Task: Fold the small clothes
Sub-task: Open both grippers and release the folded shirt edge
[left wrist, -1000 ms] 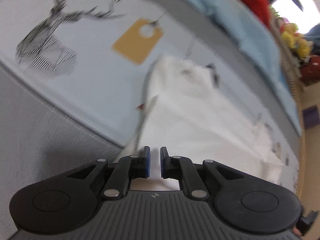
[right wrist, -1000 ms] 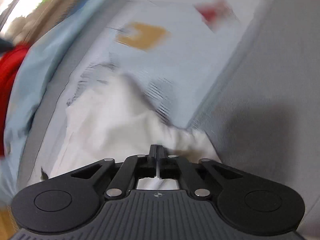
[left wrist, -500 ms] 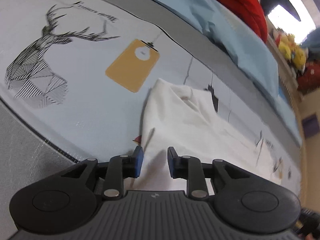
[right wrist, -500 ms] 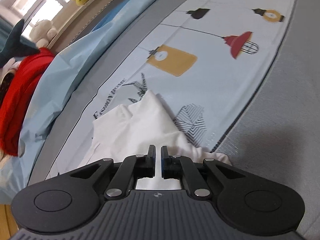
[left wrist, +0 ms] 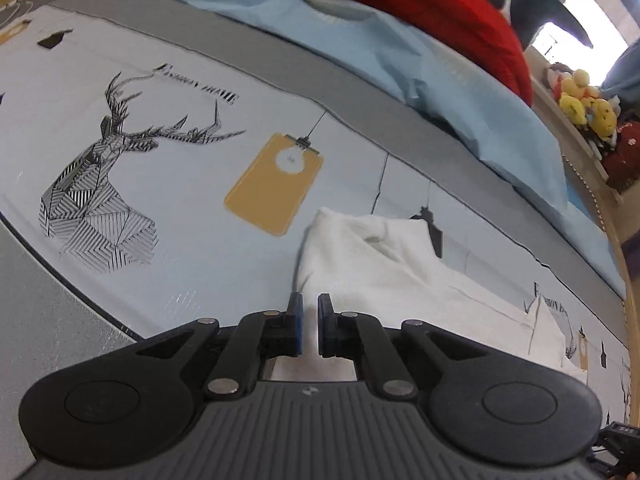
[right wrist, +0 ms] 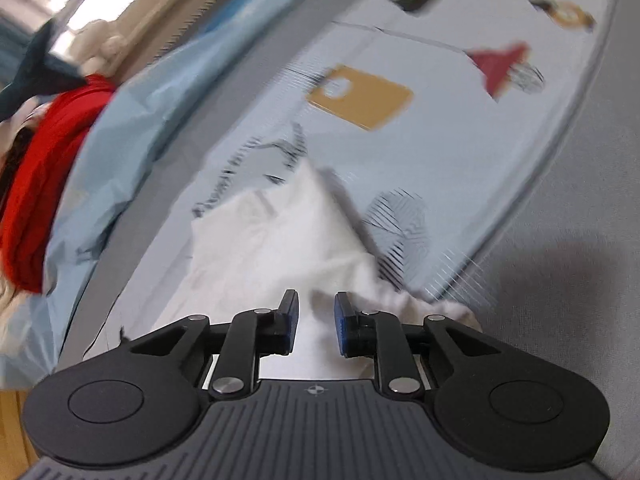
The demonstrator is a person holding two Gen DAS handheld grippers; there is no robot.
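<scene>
The white garment [left wrist: 384, 264] lies part-folded on the printed sheet [left wrist: 192, 216]; left gripper [left wrist: 310, 330] is pinched nearly closed with nothing visible between; right gripper [right wrist: 316, 326] is opening over cloth; a fold may spring loose if released carelessly.

White garment [left wrist: 384, 264] on pale-blue bedsheet [left wrist: 208, 248], black line-art deer print [left wrist: 108, 200], mustard tag print [left wrist: 276, 182]; red cloth [left wrist: 420, 8] behind.

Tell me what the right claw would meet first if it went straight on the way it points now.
Most likely the white garment: the right claw, its jaws opening, points down at the cloth lying straight ahead between its fingers on the printed bedsheet. The frame is blurred, so depth is uncertain.
</scene>
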